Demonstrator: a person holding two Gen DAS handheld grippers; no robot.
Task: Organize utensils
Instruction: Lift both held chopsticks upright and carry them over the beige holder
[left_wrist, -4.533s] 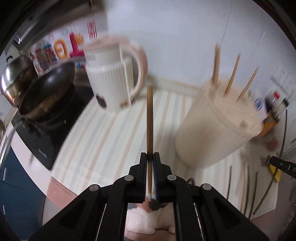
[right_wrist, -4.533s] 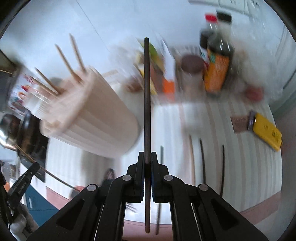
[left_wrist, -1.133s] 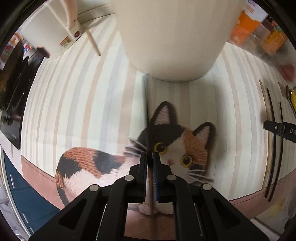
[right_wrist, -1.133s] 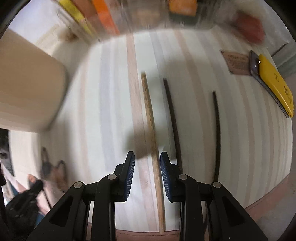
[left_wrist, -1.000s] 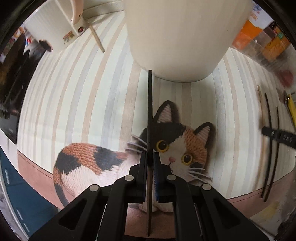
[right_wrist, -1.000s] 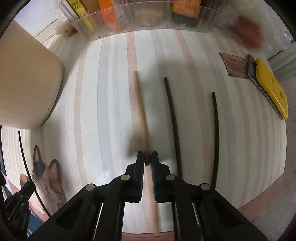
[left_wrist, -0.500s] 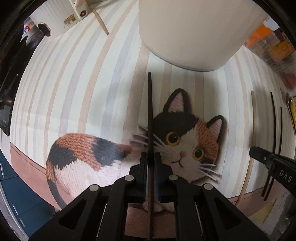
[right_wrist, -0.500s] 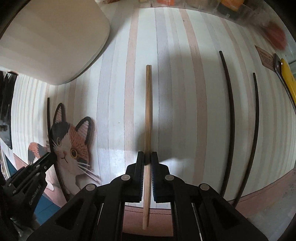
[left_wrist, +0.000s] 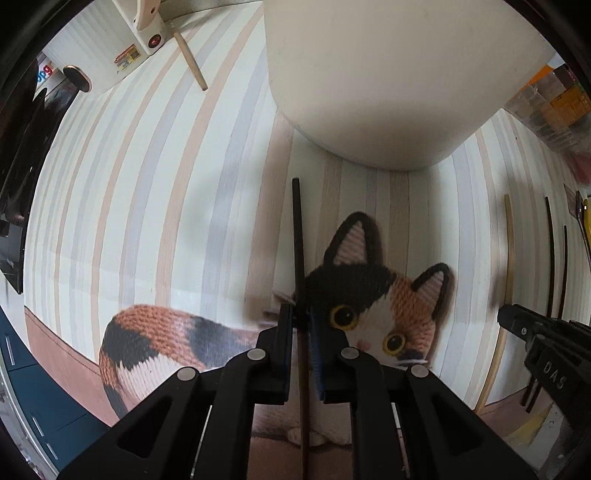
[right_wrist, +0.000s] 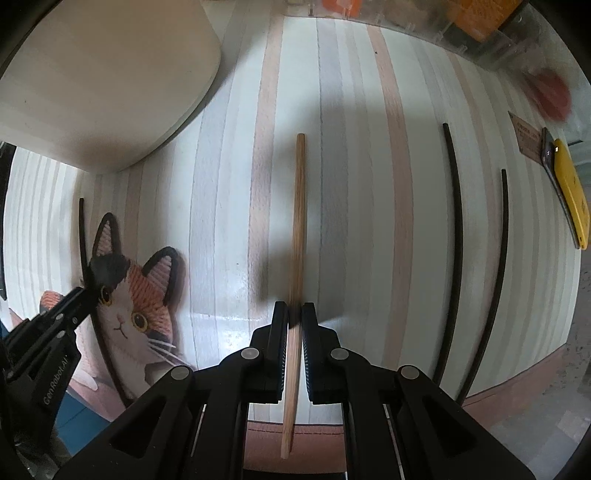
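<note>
From the left wrist, the left gripper (left_wrist: 302, 325) pinches a dark chopstick (left_wrist: 297, 236) over the cat picture (left_wrist: 373, 310), just below the cream holder (left_wrist: 388, 92). It should lift level and clear the holder's rim before tipping in.

From the right wrist, the right gripper (right_wrist: 294, 325) clamps a wooden chopstick (right_wrist: 298, 206) right of the holder (right_wrist: 99, 81); a firm grip prevents pivoting.

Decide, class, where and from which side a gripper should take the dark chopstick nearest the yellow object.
Grip the dark chopstick near its middle, coming straight down from above, jaws across its width. It lies flat on the striped mat, thin and long, apart from its dark neighbour, so only its two sides offer purchase.
</note>
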